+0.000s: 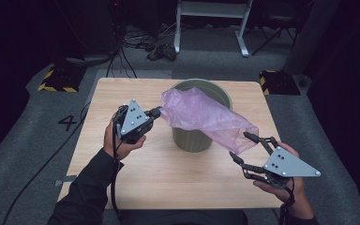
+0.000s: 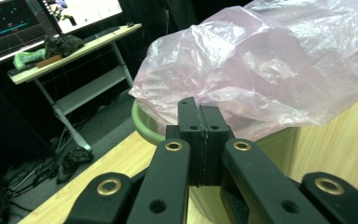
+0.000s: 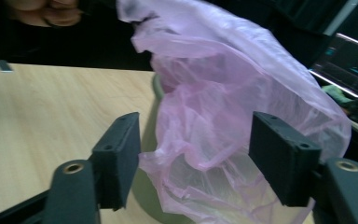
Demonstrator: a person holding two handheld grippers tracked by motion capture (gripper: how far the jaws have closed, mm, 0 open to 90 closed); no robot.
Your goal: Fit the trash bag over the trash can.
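A thin pink plastic bag (image 1: 201,115) lies crumpled across the top of a pale green bin (image 1: 192,140) that stands mid-table. My left gripper (image 1: 158,111) is shut on the bag's left edge and holds it above the rim. In the left gripper view the jaws (image 2: 198,105) are pressed together, with the bag (image 2: 270,60) bunched just beyond them over the bin's rim (image 2: 142,126). My right gripper (image 1: 239,145) is open at the bag's right end. In the right gripper view the bag (image 3: 223,93) hangs between the spread pads (image 3: 119,154) without touching them.
The wooden table (image 1: 168,178) has bare surface in front of and on both sides of the bin. Beyond it on the floor are cables, a white desk frame (image 1: 213,14) and yellow-black striped bases (image 1: 58,79). A desk with monitors (image 2: 74,42) stands behind.
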